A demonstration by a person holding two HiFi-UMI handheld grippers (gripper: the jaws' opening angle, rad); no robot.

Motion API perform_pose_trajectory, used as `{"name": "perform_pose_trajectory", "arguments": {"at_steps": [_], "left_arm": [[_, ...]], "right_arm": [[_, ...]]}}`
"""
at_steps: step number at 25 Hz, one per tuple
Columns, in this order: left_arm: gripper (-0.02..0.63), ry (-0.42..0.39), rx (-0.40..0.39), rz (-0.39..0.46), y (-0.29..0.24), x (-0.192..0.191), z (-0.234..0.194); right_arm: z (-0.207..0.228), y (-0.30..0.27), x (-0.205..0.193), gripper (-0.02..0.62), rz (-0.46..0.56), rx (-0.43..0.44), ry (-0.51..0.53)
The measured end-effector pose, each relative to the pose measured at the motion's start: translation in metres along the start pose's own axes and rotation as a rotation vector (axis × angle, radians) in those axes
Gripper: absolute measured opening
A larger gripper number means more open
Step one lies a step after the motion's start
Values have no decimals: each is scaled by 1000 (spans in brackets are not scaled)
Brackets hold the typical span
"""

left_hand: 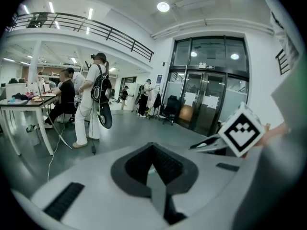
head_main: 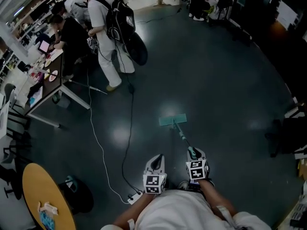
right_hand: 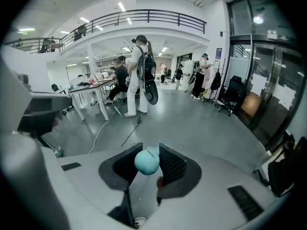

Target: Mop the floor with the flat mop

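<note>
On the dark floor (head_main: 225, 80) ahead rests the flat mop (head_main: 172, 121). Its teal handle end sits clamped in the right claw (right_hand: 147, 163), while the left claw (left_hand: 154, 169) is closed on nothing.

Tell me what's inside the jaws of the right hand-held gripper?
The round teal top of the flat mop's handle, clamped between the jaws. The right hand-held gripper covers the pole below it.

The dark, glossy floor (head_main: 216, 80) mirrors pale patches of ceiling light. The flat mop (head_main: 173, 121) rests its teal head flat on it near the middle. A white cable (head_main: 98, 143) and a black cable (head_main: 130, 128) trail over it to a power strip (head_main: 135, 196). The legs of a tabletop (head_main: 49, 84) stand on it at the left.
</note>
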State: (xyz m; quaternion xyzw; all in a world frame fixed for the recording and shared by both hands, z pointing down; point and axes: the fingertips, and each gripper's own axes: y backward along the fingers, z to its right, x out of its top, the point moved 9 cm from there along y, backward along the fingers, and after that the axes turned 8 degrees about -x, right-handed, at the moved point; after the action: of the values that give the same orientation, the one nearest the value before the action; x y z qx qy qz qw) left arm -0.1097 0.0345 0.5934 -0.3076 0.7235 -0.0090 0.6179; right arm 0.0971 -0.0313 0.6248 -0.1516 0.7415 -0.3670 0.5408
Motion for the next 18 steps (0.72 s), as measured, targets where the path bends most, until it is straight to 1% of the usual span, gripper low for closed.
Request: {"name": "perform_pose_trajectory", "arguments": {"at_steps": [3, 5, 8, 12, 18], "left_arm": [[5, -3, -12, 35, 5, 9, 11], [5, -9, -21, 43, 6, 10, 17], [5, -8, -33, 36, 7, 5, 25], [5, -18, -42, 37, 9, 2, 34], [5, -20, -24, 47, 11, 1, 42]], "right_arm": [[-1, 44, -6, 112, 32, 18, -17], [-6, 55, -17, 112, 28, 35, -10], [-12, 60, -34, 112, 29, 57, 10], [-16, 64, -34, 112, 54, 72, 36], [-12, 67, -35, 112, 58, 80, 44]]}}
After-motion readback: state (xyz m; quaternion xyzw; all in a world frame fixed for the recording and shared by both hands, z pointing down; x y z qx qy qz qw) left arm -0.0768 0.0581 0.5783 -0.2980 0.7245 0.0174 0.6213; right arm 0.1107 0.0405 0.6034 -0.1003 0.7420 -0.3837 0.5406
